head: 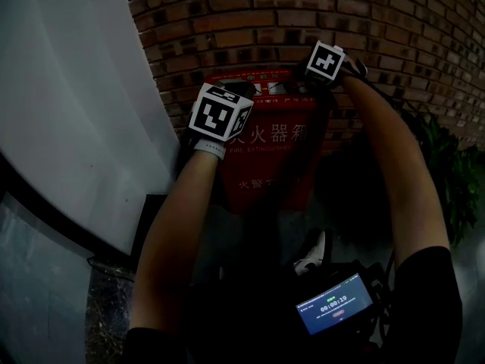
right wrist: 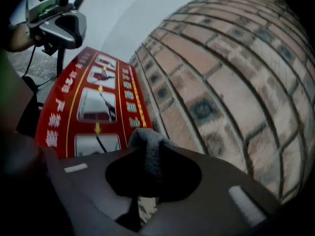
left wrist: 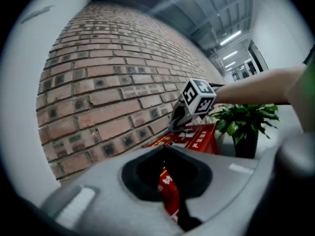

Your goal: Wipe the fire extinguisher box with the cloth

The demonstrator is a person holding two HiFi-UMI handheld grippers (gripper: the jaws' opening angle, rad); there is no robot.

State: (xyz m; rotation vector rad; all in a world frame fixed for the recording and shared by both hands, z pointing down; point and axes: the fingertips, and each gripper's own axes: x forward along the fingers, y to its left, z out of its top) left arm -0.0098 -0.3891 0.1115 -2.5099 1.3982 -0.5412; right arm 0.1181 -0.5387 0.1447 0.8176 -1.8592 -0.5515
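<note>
The red fire extinguisher box (head: 273,158) stands against the brick wall (head: 303,14). My left gripper (head: 241,91) is at the box's top left corner. In the left gripper view its jaws stand shut (left wrist: 173,203) with a red edge of the box (left wrist: 167,187) between them. My right gripper (head: 315,80) is at the top right of the box, shut on a grey cloth (right wrist: 149,151). The cloth lies on the box's printed top (right wrist: 88,107), close to the wall. The cloth is hidden in the head view.
A potted green plant (head: 447,173) stands right of the box. A curved white wall (head: 76,89) closes the left side. A small device with a lit screen (head: 333,305) hangs at my chest, and a shoe (head: 313,258) shows below the box.
</note>
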